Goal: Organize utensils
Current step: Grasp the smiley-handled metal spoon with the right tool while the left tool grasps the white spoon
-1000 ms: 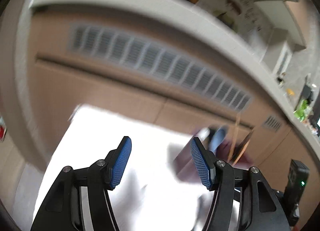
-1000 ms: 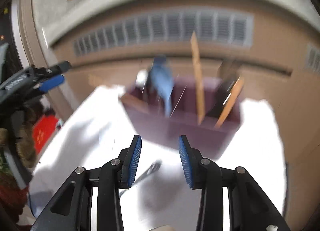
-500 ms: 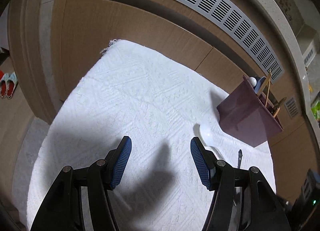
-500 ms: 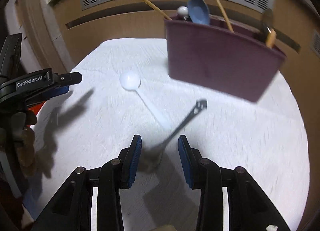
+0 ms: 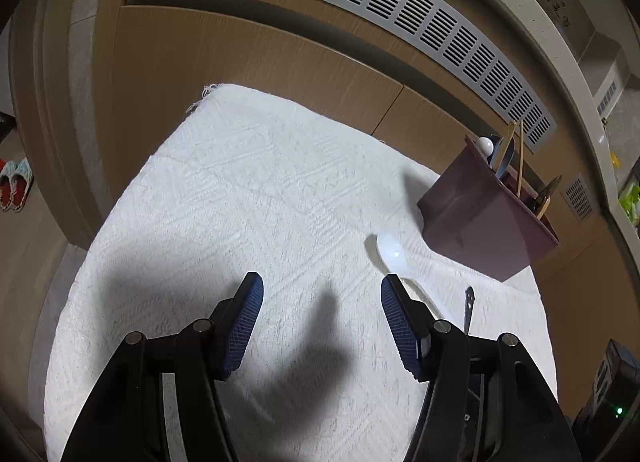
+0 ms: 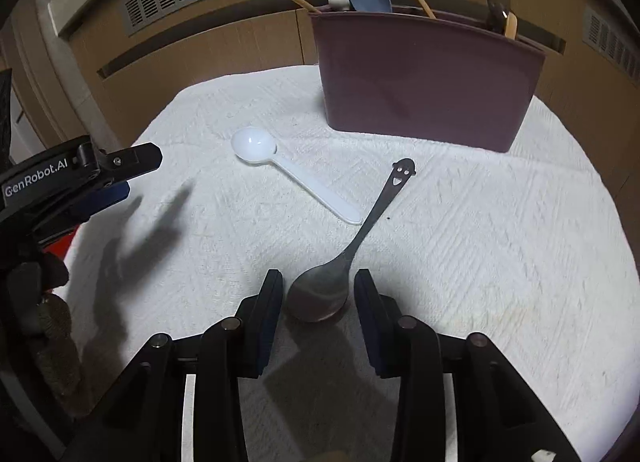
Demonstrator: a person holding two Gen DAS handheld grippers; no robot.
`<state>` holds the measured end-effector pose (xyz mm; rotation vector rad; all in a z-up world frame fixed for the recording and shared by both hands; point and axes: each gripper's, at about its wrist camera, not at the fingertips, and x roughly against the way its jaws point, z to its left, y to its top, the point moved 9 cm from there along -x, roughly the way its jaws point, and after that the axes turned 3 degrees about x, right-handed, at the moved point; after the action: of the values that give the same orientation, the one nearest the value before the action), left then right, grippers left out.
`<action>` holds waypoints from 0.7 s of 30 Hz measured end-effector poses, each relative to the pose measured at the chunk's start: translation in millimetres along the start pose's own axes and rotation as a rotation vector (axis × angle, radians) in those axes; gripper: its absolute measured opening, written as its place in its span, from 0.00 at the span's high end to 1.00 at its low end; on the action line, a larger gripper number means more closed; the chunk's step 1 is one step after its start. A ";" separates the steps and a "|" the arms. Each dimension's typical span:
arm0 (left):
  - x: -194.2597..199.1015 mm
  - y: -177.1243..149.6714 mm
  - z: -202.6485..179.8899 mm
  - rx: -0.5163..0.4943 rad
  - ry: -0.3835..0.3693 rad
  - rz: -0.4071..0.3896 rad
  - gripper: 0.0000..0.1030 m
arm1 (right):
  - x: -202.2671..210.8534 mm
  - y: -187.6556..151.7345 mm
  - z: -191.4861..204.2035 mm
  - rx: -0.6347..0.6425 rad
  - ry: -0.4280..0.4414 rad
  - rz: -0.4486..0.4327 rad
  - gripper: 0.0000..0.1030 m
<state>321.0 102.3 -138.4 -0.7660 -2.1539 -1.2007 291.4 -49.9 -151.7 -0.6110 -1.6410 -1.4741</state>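
Observation:
A dark metal spoon point(image 6: 344, 258) with a smiley-face handle end lies on the white cloth point(image 6: 500, 246); its bowl sits between the fingers of my open right gripper point(image 6: 318, 294). A white plastic spoon point(image 6: 296, 178) lies to its left, also in the left wrist view point(image 5: 394, 258). The maroon utensil holder point(image 6: 424, 78) stands behind, holding chopsticks, a blue spoon and other utensils; it also shows in the left wrist view point(image 5: 484, 218). My left gripper point(image 5: 320, 314) is open and empty above the cloth, left of the white spoon. It also appears in the right wrist view point(image 6: 104, 178).
Brown cabinet panels with a grey vent grille point(image 5: 400, 18) run behind the cloth-covered table. The cloth's far left corner point(image 5: 208, 96) has a frayed fringe. Slippers point(image 5: 16, 184) lie on the floor at the far left.
Both grippers have come down from pointing at the cabinet to the table. The right gripper has moved forward, so the metal spoon's bowl now lies between its fingers.

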 end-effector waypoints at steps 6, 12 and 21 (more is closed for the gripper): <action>-15.1 -6.2 -14.4 -0.003 0.004 0.056 0.40 | 28.2 12.1 -39.6 -0.012 -0.006 -0.075 0.73; -35.6 -15.0 -70.1 -0.077 -0.081 0.132 0.40 | 78.0 54.3 -99.6 -0.106 0.001 -0.230 0.74; -90.5 -41.0 -152.2 -0.191 -0.244 0.308 0.40 | 84.0 73.1 -138.3 -0.169 0.026 -0.243 0.74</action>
<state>382.7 -67.7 -156.3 -1.3349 -2.0261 -1.2082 340.0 -183.5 -45.2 -0.4938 -1.6252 -1.8029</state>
